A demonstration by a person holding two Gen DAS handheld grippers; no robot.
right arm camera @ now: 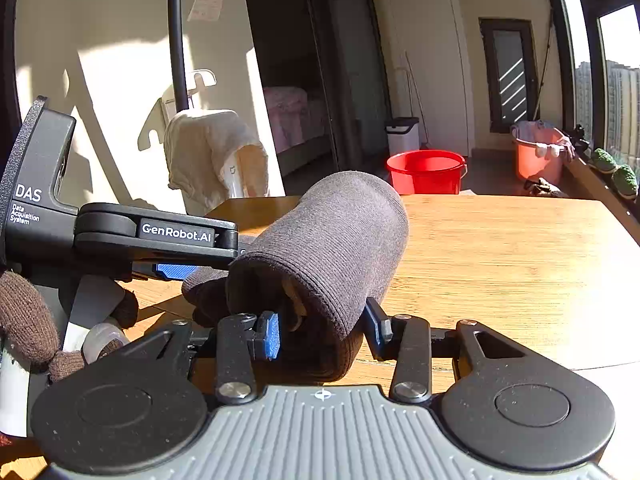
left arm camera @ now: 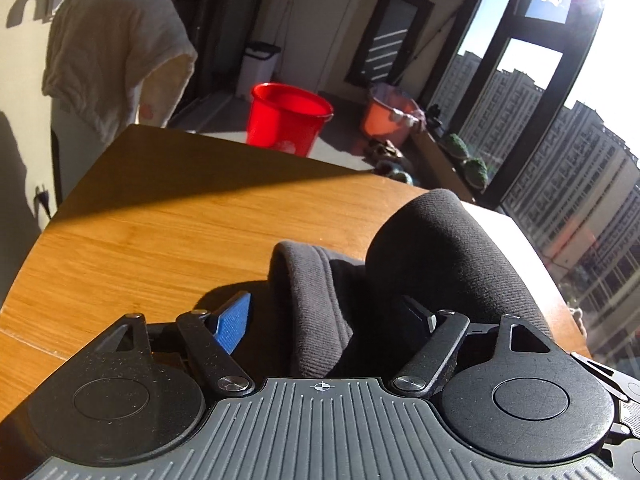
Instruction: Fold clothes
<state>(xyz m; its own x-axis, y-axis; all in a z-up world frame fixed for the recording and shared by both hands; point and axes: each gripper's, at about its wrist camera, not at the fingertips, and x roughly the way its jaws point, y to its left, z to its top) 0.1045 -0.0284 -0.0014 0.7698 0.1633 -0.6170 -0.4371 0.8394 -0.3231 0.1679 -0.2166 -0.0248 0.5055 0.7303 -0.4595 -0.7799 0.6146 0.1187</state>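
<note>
Two handheld tongs meet over a sunlit wooden counter point(right arm camera: 500, 256). The right tongs point(right arm camera: 324, 334) are clamped on the ribbed edge of a dark grey knitted garment point(right arm camera: 332, 232), bulged into a loose roll above the counter. The left tongs point(left arm camera: 332, 320) stand apart around its folds. Likely risk: the thick roll slips free or unrolls, since only its edge is gripped

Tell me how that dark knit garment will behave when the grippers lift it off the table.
The dark knit garment will probably sag: it already curls into soft loops between the right gripper fingers. Its thick ribbed fabric looks grippy, so slipping seems unlikely. It looks light for its bulk, and free ends may drag on the wooden table.
</note>
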